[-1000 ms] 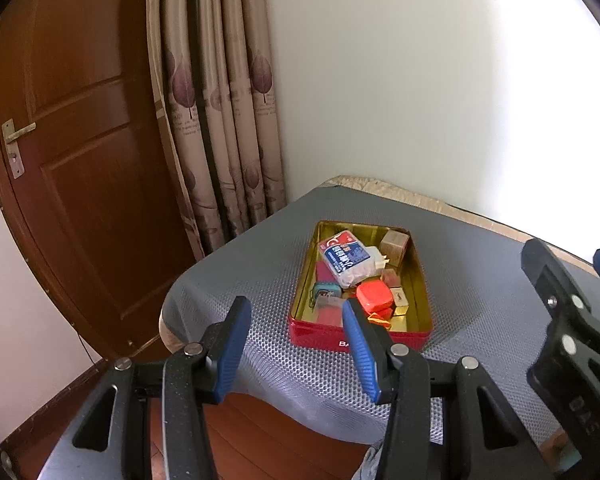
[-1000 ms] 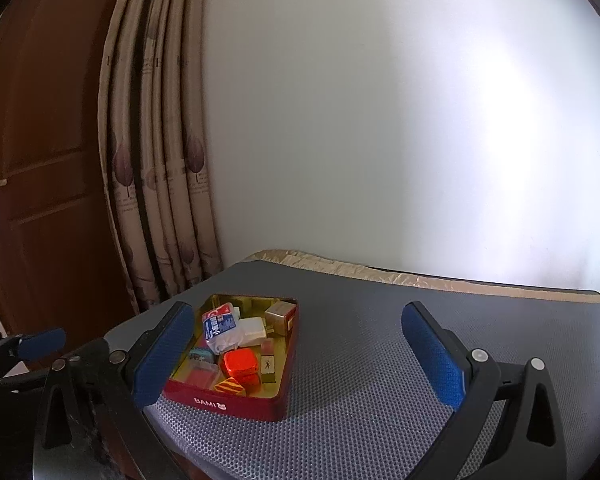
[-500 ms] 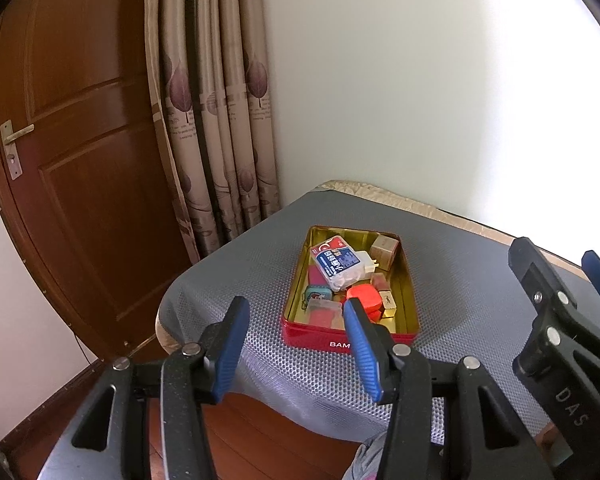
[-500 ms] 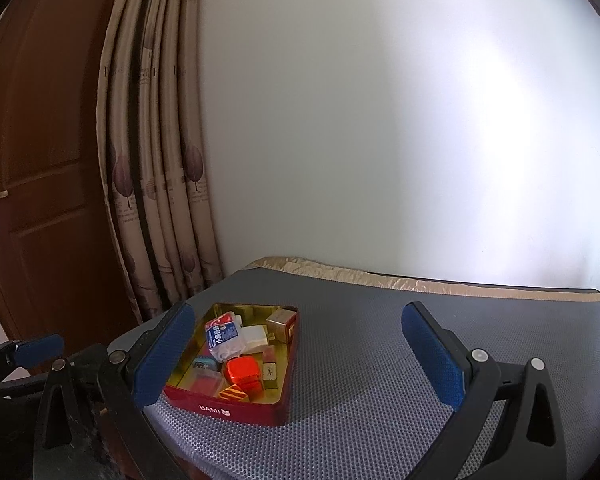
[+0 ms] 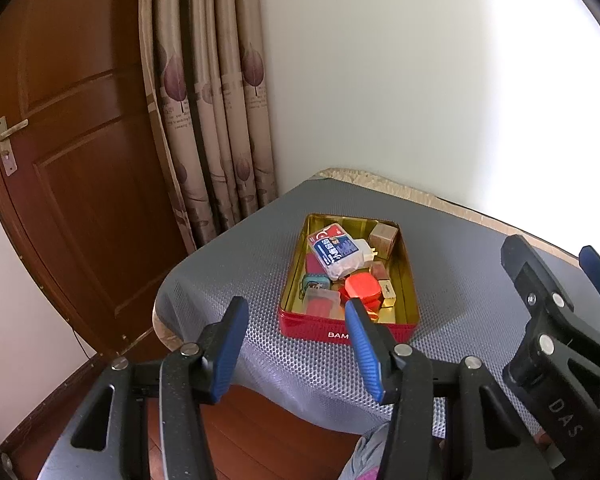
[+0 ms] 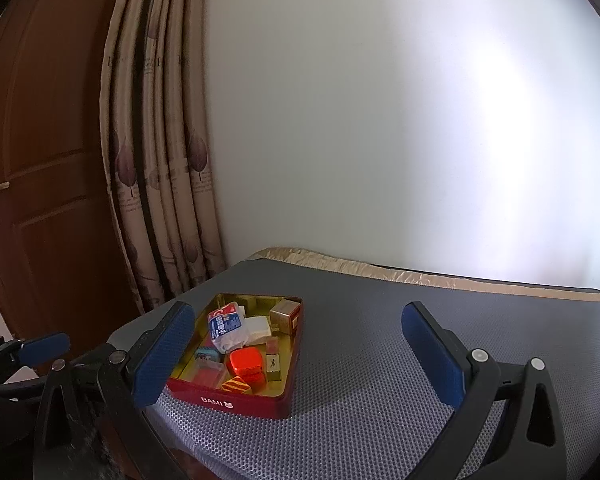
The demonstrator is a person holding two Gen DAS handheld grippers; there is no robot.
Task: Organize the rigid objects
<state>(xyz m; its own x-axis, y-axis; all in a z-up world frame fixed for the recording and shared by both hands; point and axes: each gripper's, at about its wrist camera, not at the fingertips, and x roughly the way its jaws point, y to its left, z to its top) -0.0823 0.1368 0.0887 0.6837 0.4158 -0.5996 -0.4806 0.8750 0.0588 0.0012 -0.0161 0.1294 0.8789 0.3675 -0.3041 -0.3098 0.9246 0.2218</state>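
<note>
Red tin (image 6: 236, 398) sits near the table's (image 6: 380, 360) left front corner, bare grey mat to its right. Left gripper (image 5: 296, 344) and right gripper (image 6: 296, 356) both hang spread, holding nothing, short of the front edge.

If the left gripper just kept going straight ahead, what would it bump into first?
Probably the grey mat near the table's front edge, just left of the red tin. The left gripper is open and empty, and only air shows before it. Depth is hard to judge here.

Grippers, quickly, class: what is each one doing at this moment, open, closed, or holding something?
Left gripper: open, holding nothing, short of the red tin.
Right gripper: open wide, holding nothing, above the grey mat.
</note>
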